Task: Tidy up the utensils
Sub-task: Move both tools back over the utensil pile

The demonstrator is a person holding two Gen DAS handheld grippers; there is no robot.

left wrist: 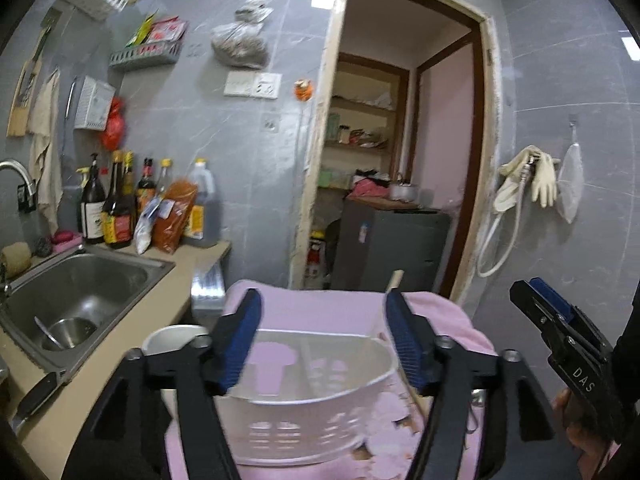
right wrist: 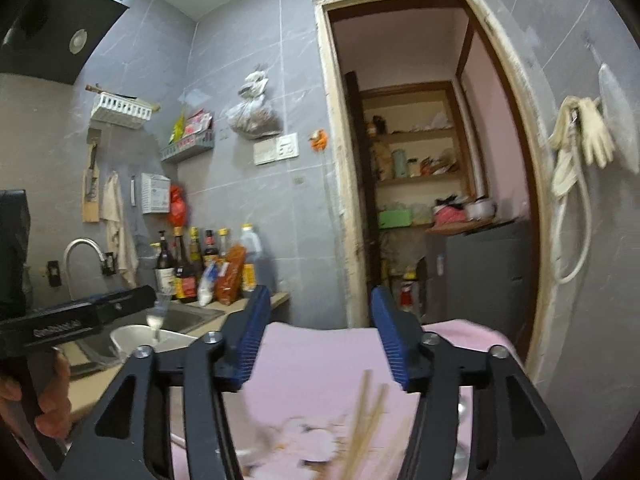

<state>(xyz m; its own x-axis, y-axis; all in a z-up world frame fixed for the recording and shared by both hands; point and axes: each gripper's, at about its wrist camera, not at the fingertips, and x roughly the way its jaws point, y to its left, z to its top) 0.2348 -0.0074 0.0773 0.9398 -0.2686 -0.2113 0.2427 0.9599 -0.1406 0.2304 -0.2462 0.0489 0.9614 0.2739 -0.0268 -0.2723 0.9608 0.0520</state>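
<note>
White holder (left wrist: 320,392), one; two chopsticks (right wrist: 366,420); both grippers' (left wrist: 324,336) (right wrist: 316,336) jaws spread, empty.

Grey tiled walls (left wrist: 248,168), open doorway (left wrist: 404,132), steel sink (left wrist: 80,292) beside sauce bottles (left wrist: 116,204)

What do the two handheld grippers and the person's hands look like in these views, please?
Both the left gripper and the right gripper have black linkage arms with silver bolts and ribbed blue finger pads. White lettering marks the black bodies. A bare hand grips the left one's handle.
</note>
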